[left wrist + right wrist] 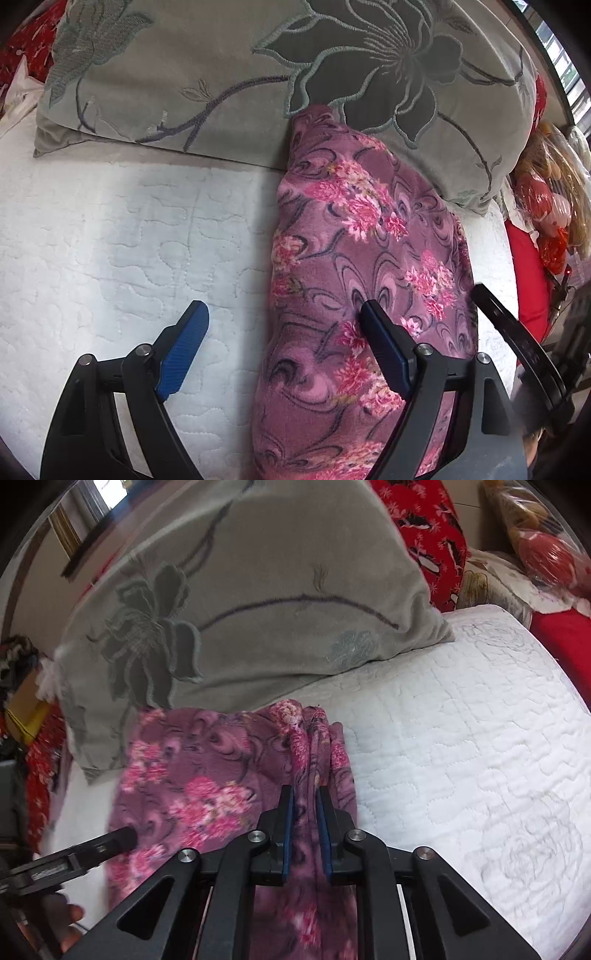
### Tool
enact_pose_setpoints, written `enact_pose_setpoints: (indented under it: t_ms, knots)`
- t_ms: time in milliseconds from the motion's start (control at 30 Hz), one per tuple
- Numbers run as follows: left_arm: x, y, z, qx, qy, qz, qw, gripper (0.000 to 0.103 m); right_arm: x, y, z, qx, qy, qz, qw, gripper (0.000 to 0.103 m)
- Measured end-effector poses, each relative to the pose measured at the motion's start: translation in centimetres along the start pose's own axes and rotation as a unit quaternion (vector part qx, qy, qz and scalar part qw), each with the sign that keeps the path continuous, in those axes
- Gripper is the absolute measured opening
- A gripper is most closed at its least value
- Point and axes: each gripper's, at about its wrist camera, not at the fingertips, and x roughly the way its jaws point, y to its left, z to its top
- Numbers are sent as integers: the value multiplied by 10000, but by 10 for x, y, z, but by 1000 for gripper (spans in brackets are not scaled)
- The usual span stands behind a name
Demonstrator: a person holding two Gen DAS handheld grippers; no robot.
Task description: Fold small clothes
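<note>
My right gripper (306,794) pinches a bunched fold of the purple floral garment (207,775) on the white quilt (461,738), seen only from its own camera, while my left gripper (284,308) gapes wide over that cloth's edge.

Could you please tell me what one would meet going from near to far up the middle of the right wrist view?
Right tool, shut on a bunched ridge of the purple floral garment → the garment's far edge → white quilted bedcover → grey flowered pillow.
</note>
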Motion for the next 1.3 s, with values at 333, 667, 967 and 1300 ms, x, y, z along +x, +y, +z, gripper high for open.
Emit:
enact_pose_setpoints:
  t_ms: [333,667,967,1300]
  knots:
    - [-17,-1,-36,76,-19,-75,9999,85,-26,-5,-40,-176,220,397,9988,12]
    - [-30,24,-54,-195,161,-358,9990,86,-34,-20,-36,410,57,513,9978,18]
    - [-16,15,-77,111,470,-325,9983,86,-21,-19,-58,294,265,460,9982,35]
    - [-26,37,-76,-418,652,-742,9942,86,-32,-47,-58,265,492,41,9984,9]
